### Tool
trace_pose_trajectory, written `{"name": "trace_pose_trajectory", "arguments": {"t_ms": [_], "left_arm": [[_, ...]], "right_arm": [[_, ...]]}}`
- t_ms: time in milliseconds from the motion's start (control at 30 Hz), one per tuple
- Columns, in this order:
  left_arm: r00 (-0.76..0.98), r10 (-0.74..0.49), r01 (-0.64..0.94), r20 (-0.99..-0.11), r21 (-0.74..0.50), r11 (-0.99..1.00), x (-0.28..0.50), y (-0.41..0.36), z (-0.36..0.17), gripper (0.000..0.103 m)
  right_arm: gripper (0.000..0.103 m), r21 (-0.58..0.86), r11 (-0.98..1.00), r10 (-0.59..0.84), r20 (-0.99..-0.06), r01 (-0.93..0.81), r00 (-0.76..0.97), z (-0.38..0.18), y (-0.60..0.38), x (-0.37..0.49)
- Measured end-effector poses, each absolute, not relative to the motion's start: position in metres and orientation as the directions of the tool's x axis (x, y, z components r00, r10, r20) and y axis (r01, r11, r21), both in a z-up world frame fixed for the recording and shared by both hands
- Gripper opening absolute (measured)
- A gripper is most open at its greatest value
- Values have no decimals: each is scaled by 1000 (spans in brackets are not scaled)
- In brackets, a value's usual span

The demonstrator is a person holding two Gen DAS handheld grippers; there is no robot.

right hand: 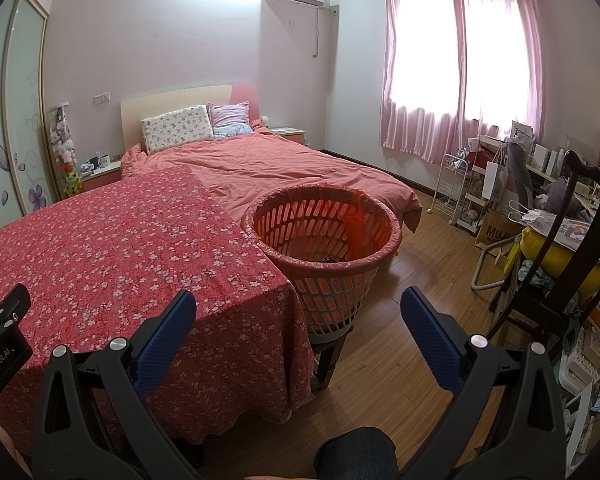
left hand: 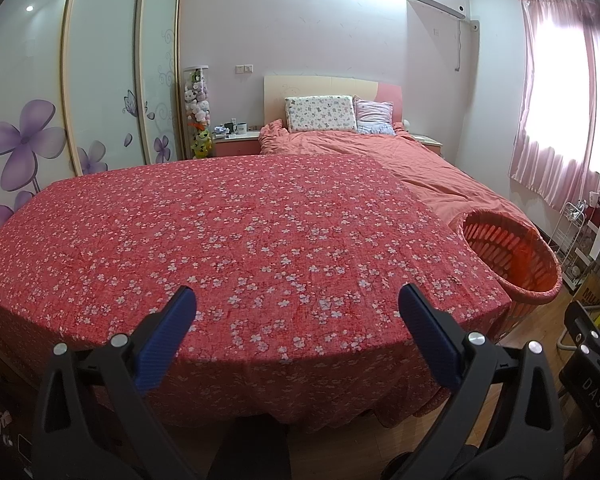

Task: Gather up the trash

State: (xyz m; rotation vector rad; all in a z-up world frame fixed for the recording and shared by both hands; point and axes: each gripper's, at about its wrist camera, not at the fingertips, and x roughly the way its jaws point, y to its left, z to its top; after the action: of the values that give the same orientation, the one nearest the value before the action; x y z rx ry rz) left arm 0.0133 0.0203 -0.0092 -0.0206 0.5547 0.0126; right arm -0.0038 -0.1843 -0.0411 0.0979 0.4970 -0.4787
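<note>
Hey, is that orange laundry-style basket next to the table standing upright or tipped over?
Upright. The orange basket stands on a dark stand beside the floral tablecloth, with its round rim level and its mouth facing up. A thin red liner drapes over the rim.

One basket [right hand: 322, 240], two pillows [right hand: 178, 128], one bed [right hand: 284, 168], one floral cloth [right hand: 100, 240].

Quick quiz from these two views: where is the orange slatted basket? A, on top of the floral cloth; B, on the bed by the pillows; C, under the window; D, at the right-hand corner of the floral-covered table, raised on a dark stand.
D: the orange basket stands beside the floral cloth's right corner on a dark stand.
</note>
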Motion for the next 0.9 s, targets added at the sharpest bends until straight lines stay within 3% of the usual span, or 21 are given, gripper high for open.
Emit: {"name": "trace_pose_trajectory", "arguments": {"t_ms": [900], "left_arm": [[853, 9, -17, -522, -10, 1000, 12, 20, -8, 99]], "right_arm": [[101, -22, 885, -418, -479, 465, 772, -41, -185, -4]]}}
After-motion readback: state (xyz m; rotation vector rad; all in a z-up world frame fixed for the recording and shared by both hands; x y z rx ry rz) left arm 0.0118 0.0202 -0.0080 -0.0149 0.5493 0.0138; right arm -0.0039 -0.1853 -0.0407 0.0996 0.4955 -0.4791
